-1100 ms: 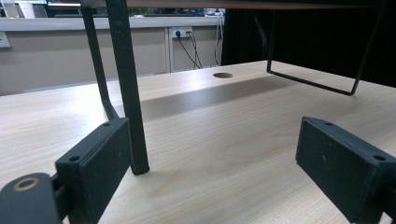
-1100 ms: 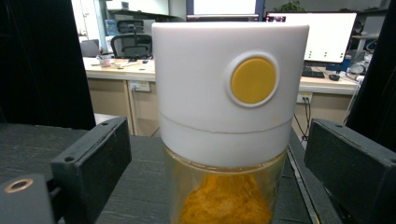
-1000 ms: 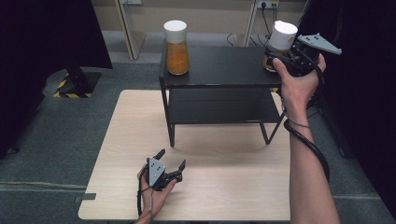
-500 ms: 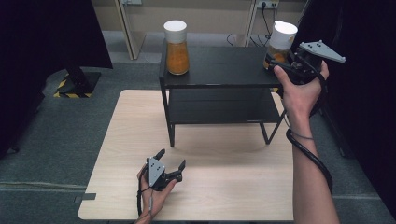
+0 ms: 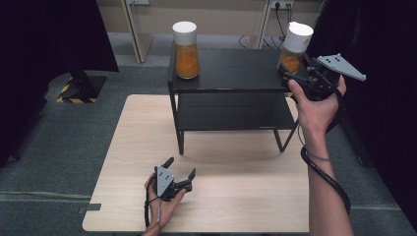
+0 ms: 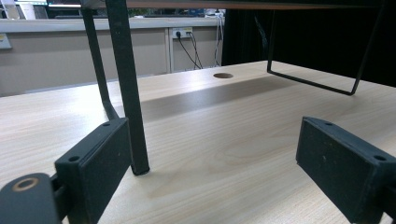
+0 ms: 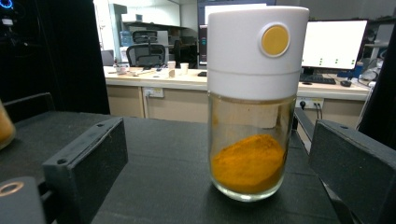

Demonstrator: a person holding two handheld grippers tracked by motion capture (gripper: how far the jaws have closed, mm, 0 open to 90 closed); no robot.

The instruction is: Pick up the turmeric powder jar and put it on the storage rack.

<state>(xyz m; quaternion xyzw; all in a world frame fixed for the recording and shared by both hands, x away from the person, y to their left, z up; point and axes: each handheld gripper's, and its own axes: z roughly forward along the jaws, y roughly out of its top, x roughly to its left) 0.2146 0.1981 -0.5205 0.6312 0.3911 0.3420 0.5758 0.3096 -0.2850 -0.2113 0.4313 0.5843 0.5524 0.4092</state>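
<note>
Jar stands freed at the shelf edge.

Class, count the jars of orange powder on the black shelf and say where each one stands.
2. One jar stands at the left end of the black shelf; the other jar stands at its right end, just ahead of the right claw.

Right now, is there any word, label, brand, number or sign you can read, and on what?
None can be read.
Jar on the black shelf: its white lid bears a plain yellow disc, no lettering.
Pale patch behind the jar's glass: blank or too blurred to tell.
Monitors behind: screen content too small and blurred.
</note>
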